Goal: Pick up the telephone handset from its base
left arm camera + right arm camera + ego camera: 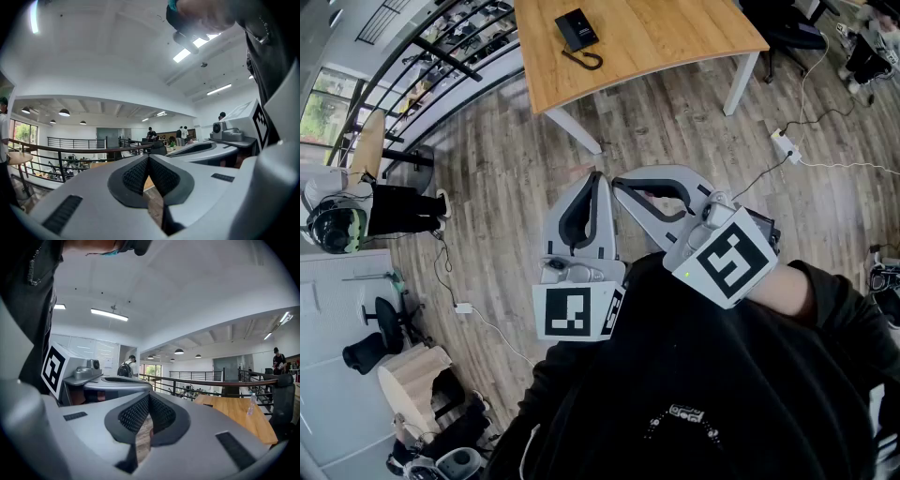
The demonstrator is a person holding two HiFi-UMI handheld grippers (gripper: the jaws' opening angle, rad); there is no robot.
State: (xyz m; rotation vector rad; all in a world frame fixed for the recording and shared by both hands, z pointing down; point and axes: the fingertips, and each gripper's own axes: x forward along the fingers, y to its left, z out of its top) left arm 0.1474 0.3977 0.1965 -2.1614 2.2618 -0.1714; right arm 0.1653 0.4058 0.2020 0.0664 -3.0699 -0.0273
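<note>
Head view, left edge: black railing (422, 70) runs along the upper corner, and a wood plank floor (506, 187) lies below it.

Left gripper (598, 175): held close to the chest of a person in a black top (694, 394) and pointing out over the floor. Its marker cube faces the camera. In its own view the left gripper (148, 157) has its jaws pressed tip to tip. Nothing is between them, and only a sliver of floor shows through the gap lower down.

Telephone (577, 30): black, lying on the wooden table (656, 42) near its left end, well apart from both grippers. It is too small here to tell the handset from the base. The curled cord (591, 62) lies on the tabletop just beside it, on the nearer side.

Right gripper (616, 183): angled in from the right, its tips just beside the left gripper's. In its own view the right gripper (149, 396) also has its jaws closed together and holds nothing. The table (243, 416) shows off to the right of that view, with a small bottle (251, 405) standing on it.

Further right: a white power strip (786, 143) lies on the floor.
</note>
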